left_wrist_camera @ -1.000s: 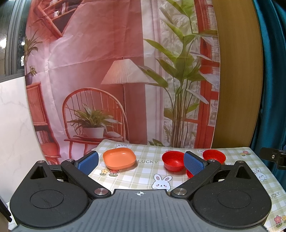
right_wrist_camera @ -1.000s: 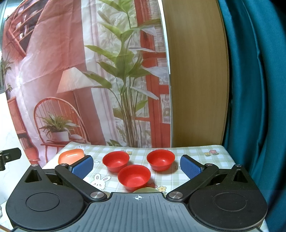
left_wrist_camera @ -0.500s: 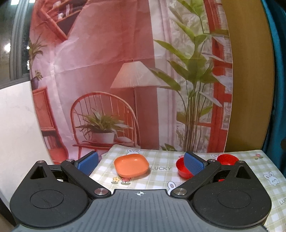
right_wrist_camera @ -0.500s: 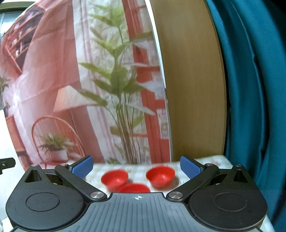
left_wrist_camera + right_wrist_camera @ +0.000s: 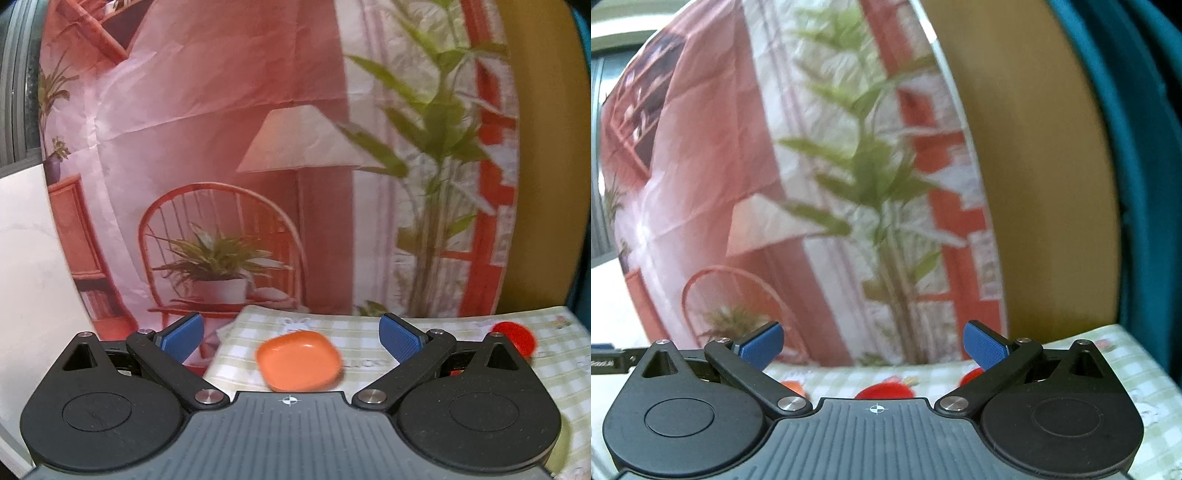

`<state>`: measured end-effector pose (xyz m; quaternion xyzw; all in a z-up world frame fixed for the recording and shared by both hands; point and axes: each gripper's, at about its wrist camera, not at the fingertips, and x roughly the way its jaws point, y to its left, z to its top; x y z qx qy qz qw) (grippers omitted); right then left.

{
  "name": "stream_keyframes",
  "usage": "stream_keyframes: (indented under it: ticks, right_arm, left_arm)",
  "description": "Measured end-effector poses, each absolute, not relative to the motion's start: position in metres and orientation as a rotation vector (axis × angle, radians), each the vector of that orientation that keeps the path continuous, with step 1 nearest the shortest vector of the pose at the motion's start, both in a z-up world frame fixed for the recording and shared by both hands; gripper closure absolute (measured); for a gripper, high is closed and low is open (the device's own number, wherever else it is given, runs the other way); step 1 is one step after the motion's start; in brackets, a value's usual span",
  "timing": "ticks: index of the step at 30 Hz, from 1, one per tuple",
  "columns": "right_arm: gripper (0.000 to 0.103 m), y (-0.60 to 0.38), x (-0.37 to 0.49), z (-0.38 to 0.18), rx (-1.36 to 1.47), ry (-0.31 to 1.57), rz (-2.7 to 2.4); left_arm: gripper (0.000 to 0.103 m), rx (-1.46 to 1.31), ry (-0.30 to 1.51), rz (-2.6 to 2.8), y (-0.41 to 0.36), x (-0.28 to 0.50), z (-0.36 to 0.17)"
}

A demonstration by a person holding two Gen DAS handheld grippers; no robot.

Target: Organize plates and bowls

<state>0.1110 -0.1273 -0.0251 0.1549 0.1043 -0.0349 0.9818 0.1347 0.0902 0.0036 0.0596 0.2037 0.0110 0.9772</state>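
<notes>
Resting on the checked tablecloth (image 5: 369,326), the orange square plate (image 5: 298,360) is framed ahead of the wide-open, empty left gripper (image 5: 291,338). Judged light, rigid, slippery plastic; its raised rim should be pinched. The right gripper (image 5: 873,345) is likewise spread.

A staged home dining corner: a table under a checked tablecloth (image 5: 369,328) with cartoon rabbits stands against a printed backdrop (image 5: 229,147) picturing a lamp, wicker chair and potted plants, flanked by a wooden panel (image 5: 1045,192) and a teal curtain (image 5: 1145,166).
</notes>
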Motion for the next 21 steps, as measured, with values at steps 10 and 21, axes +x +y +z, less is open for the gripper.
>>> stream_keyframes:
  ticks: [10,21]
  right_arm:
    - [0.0,-0.06,0.208,-0.022,0.234,0.343,0.004]
    - [0.008,0.016,0.337,-0.069,0.14,0.489,0.064]
  left_arm:
    - [0.006,0.174,0.367,0.104,0.166,0.196,0.022]
    - [0.035,0.058,0.464,0.044,0.229,0.278,-0.03]
